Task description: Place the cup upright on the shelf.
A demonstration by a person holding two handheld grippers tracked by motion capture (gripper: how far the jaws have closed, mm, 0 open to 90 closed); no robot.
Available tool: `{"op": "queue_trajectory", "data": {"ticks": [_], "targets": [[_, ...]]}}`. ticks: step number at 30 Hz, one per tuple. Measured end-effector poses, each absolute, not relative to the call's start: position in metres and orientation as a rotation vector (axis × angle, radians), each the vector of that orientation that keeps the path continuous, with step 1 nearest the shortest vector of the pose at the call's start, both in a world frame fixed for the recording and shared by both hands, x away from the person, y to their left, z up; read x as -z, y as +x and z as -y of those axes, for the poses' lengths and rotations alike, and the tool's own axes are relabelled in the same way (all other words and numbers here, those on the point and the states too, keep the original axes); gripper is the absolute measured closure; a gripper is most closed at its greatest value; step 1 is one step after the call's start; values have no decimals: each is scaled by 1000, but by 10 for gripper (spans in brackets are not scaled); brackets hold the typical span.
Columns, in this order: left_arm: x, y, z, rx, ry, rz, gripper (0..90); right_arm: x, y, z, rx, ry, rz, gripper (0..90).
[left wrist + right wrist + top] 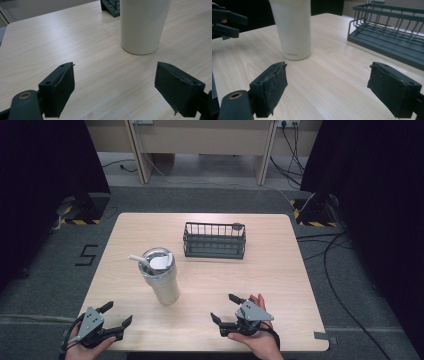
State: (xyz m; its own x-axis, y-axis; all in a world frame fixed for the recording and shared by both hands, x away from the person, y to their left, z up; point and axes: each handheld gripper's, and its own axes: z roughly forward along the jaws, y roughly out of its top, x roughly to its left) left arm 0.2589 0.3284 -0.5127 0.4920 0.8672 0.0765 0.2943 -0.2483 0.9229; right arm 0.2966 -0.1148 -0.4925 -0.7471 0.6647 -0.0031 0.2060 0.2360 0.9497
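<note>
Cream tumbler (162, 276) standing nearest us | left gripper (116, 316), right gripper (225, 307) gaping, holding nothing | we are risking tipping it: tall, top-heavy, straw (138, 259) protruding.

The cup (145, 25) is cut off by the top edge in both gripper views, so its lid is hidden there. The rack (387, 32) is cropped at the right edge in the right gripper view. The small round object (237, 226) on the rack's rim is too small to be identified.

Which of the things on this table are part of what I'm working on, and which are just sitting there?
In the job:
- cream tumbler with lid and straw, nearest both open claws
- left claw
- right claw

Probably lying about:
- dark wire basket, empty, farther back
- cables on the floor
</note>
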Motion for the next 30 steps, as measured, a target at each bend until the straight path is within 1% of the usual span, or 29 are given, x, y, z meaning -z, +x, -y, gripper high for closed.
{"op": "queue_trajectory", "data": {"ticks": [11, 18, 30], "targets": [[513, 258, -331, -749, 1784, -972, 157, 477, 303, 84, -1600, 719, -2073, 140], [513, 258, -329, -748, 1792, -964, 155, 472, 316, 62, -1611, 692, -2070, 70], [512, 258, -330, -750, 1788, -965, 154, 466, 336, 27, -1633, 654, -2069, 30]]}}
